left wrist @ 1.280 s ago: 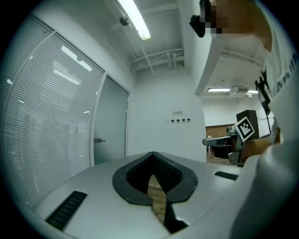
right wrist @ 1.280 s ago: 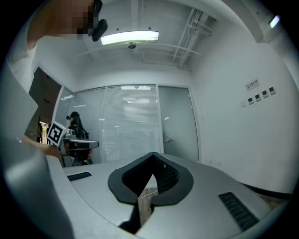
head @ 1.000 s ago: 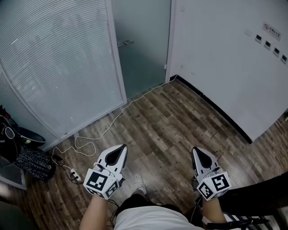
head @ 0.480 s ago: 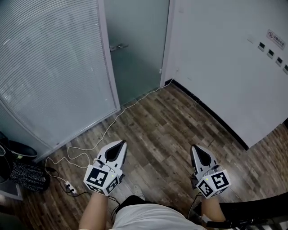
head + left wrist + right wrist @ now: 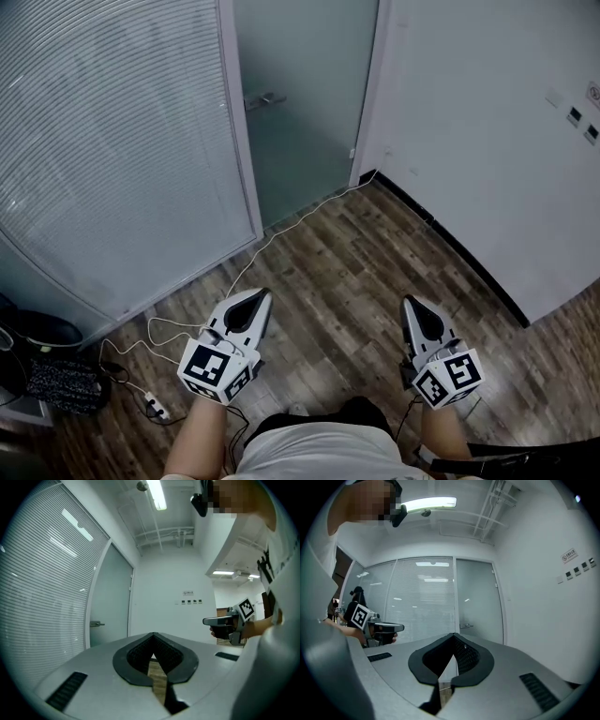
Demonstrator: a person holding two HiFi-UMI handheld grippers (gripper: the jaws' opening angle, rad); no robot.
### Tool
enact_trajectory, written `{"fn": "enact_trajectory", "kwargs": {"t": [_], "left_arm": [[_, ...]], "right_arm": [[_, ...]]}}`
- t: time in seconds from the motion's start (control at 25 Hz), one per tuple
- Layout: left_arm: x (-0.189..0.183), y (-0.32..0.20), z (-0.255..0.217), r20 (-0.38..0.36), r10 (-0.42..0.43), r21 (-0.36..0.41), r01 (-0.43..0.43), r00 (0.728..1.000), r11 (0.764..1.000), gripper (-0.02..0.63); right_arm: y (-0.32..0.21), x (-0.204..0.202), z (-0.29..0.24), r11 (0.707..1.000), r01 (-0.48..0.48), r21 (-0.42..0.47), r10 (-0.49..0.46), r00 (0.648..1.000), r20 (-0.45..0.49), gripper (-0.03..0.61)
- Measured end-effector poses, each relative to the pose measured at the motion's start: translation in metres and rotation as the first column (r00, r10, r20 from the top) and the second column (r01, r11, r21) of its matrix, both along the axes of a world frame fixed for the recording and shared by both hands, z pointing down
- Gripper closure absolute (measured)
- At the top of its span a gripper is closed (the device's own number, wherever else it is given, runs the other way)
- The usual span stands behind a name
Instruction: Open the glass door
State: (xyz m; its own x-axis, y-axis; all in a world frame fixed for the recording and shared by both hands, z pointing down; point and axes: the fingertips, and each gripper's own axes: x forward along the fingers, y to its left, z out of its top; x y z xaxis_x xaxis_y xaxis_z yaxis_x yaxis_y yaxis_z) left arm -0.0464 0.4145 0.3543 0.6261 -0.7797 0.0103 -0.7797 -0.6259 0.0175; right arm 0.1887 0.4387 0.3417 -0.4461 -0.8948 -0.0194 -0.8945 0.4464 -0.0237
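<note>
Standing on the wood-plank floor (image 5: 347, 272), the person holds both grippers out level ahead of the body. The left gripper (image 5: 251, 298) has its jaws drawn together with nothing between them, and the right gripper (image 5: 413, 307) is likewise closed and empty. A white cable (image 5: 281, 225) trails from a power strip (image 5: 155, 408) near the left gripper toward the doorway. Farther off, well apart from both grippers, the frosted glass door (image 5: 305, 141) sits in its frame between the blind-covered partition (image 5: 122, 141) and the white wall (image 5: 469, 122), its lever handle (image 5: 265, 98) at its left edge.
</note>
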Motion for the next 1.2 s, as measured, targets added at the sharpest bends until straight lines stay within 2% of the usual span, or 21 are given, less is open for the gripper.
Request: {"fn": "enact_trajectory", "kwargs": {"t": [0.32,0.48,0.96,1.2], "left_arm": [[-0.009,-0.068,0.007,0.005,-0.03,-0.009,0.03,1.0,0.999,0.617],[-0.005,-0.115,0.008,0.006,-0.058,-0.002,0.058,0.998,0.998,0.617],[0.061,-0.283,-0.006,0.006,-0.145,0.005,0.144,0.989,0.989,0.617],[0.082,-0.342,-0.003,0.014,-0.186,0.009,0.186,0.982,0.983,0.617]], "right_arm": [[-0.08,-0.006,0.012,0.999,0.034,-0.022,-0.034,0.999,0.007,0.578],[-0.132,0.005,0.013,0.999,0.049,-0.021,-0.049,0.999,0.001,0.578],[-0.32,0.069,0.002,0.99,0.137,-0.028,-0.137,0.991,-0.003,0.578],[-0.388,0.089,0.006,0.984,0.176,-0.02,-0.176,0.984,0.007,0.578]]}}
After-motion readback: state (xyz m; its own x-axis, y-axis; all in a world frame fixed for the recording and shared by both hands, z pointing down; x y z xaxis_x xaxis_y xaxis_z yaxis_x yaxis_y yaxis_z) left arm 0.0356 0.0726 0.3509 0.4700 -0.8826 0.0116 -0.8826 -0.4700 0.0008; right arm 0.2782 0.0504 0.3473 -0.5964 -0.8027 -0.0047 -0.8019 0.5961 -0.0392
